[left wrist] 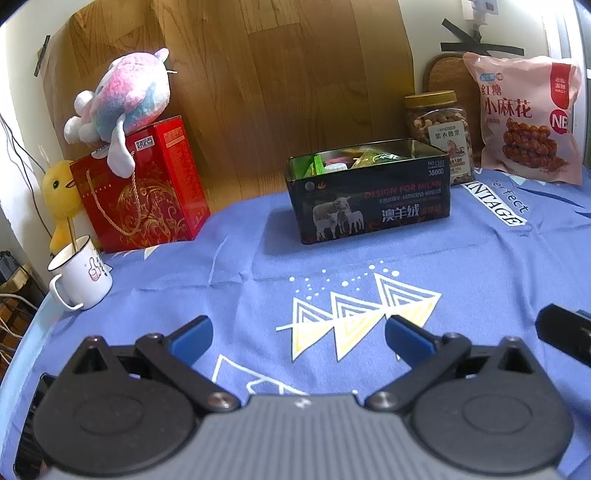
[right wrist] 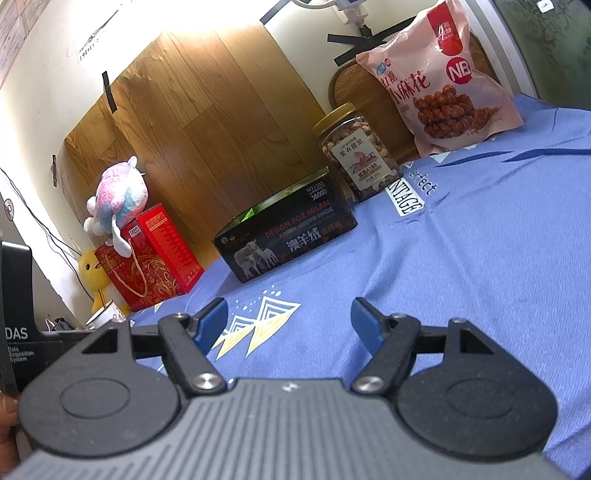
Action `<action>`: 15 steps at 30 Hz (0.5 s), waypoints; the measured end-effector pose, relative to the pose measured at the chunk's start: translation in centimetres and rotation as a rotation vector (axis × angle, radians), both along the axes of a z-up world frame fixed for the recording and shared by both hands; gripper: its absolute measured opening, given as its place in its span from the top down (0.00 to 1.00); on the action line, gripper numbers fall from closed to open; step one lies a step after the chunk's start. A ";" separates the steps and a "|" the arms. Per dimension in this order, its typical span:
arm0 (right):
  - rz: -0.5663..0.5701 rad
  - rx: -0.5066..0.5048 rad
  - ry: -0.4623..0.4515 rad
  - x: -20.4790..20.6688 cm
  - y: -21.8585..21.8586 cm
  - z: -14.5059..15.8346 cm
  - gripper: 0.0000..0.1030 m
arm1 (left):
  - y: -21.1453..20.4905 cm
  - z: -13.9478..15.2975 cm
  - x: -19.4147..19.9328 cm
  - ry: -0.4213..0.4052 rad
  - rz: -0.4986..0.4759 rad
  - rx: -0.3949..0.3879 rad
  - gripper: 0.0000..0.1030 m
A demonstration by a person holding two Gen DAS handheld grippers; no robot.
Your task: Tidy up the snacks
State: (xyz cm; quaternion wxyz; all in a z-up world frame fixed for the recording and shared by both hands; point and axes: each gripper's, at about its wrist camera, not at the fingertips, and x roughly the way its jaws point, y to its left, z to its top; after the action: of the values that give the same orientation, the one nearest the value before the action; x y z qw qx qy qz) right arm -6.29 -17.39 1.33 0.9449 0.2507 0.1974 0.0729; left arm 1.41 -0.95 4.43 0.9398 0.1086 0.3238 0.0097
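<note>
Claws left (left wrist: 298,334) and right (right wrist: 288,319) gape empty over blue cloth (left wrist: 221,280), facing black tin (left wrist: 369,199), nut jar (left wrist: 437,125) behind.

A glossy metal tin (left wrist: 369,195) sits on matt blue cloth (left wrist: 229,280) before a smooth wood-grain board (left wrist: 277,74).

Ahead of me a cream wall (left wrist: 424,22), wood-grain panel (left wrist: 277,74) taped against it with black tape (left wrist: 480,46), blue printed cloth (left wrist: 369,258) over my table, bright light top left in right view.
</note>
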 end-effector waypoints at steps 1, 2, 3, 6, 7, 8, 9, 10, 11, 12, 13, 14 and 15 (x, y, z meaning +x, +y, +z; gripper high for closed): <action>0.000 0.000 0.000 0.0 0.0 0.0 0.27 | 0.0 0.0 0.0 0.001 0.002 0.000 0.00; 0.000 0.001 0.000 0.0 0.0 0.0 0.27 | 0.0 0.0 0.0 0.002 0.003 0.001 0.00; 0.000 0.000 0.000 0.0 0.0 0.0 0.27 | 0.0 -0.1 0.0 0.002 0.005 0.003 0.00; 0.000 0.001 0.000 0.0 0.0 0.0 0.27 | 0.0 -0.2 0.1 0.009 0.005 0.002 0.00; 0.001 0.001 0.001 0.0 0.0 0.0 0.27 | 0.0 -0.2 0.1 0.012 0.004 0.001 0.00; 0.001 0.000 0.000 0.0 0.0 0.0 0.27 | 0.0 -0.3 0.1 0.015 0.005 0.003 0.00; 0.000 0.001 0.000 0.0 0.0 -0.1 0.27 | -0.1 -0.4 0.1 0.018 0.007 0.004 0.00; 0.000 0.001 0.000 0.0 0.0 0.0 0.27 | -0.1 -0.4 0.2 0.024 0.008 0.005 0.00; 0.000 0.000 0.000 0.0 0.0 0.0 0.27 | -0.1 -0.5 0.2 0.030 0.008 0.002 0.00; -0.001 -0.002 0.000 0.0 0.0 0.0 0.26 | 0.0 -0.6 0.2 0.039 0.007 -0.004 0.00; -0.003 -0.005 -0.001 -0.1 0.0 -0.1 0.24 | 0.0 -0.7 0.2 0.046 0.006 -0.010 0.00; -0.004 -0.007 -0.004 -0.1 0.0 -0.1 0.24 | 0.0 -0.8 0.3 0.054 0.006 -0.015 0.00; -0.006 -0.009 -0.006 -0.1 0.0 0.0 0.23 | 0.0 -0.9 0.3 0.061 0.005 -0.019 0.00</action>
State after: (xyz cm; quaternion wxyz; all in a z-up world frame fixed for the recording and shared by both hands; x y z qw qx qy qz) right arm -6.41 -17.39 1.29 0.9469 0.2467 0.1941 0.0700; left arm 1.76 -0.97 3.57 0.9304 0.0994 0.3527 0.0055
